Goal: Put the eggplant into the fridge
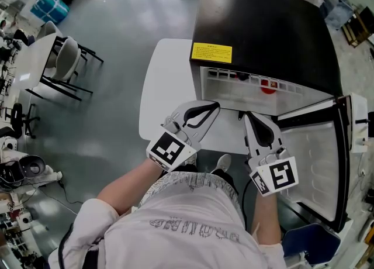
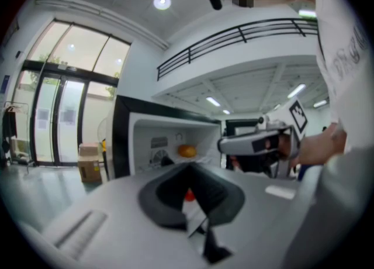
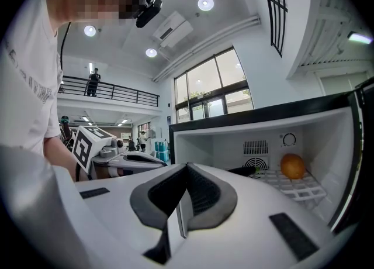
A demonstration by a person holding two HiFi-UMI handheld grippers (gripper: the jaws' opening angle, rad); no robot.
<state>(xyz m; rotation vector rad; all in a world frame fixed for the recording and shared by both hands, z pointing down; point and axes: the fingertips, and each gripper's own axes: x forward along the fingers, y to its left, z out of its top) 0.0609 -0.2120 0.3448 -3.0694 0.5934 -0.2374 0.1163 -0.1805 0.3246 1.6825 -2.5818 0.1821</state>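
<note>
Placement looks done, as far as these views allow a judgement. In the right gripper view the dark, elongated eggplant with a green stem end (image 3: 242,171) lies inside the small black fridge (image 1: 263,28), at the back near the round fan grille, just left of the white wire shelf (image 3: 298,189). A round orange fruit (image 3: 292,166) sits further right on that shelf, well apart from the eggplant. From the head view the eggplant cannot be picked out with any certainty.

The left gripper (image 1: 215,106) sits at the centre of the head view, in front of the open compartment and over the near edge of the white table (image 1: 169,75). Its fingers are pressed together with nothing between them. The right gripper (image 1: 246,116) is just to its right, level with the fridge opening. Its own view shows its fingers also pressed together and empty. Neither gripper touches the fridge or anything in it.

The white-lined fridge door (image 1: 315,162) stands swung wide at the lower right of the head view.

With the eggplant inside, what remains is probably only to close up. That would mean bringing the right gripper round to the outer side of the door and pushing it towards the compartment, with both grippers kept out of the closing gap.
</note>
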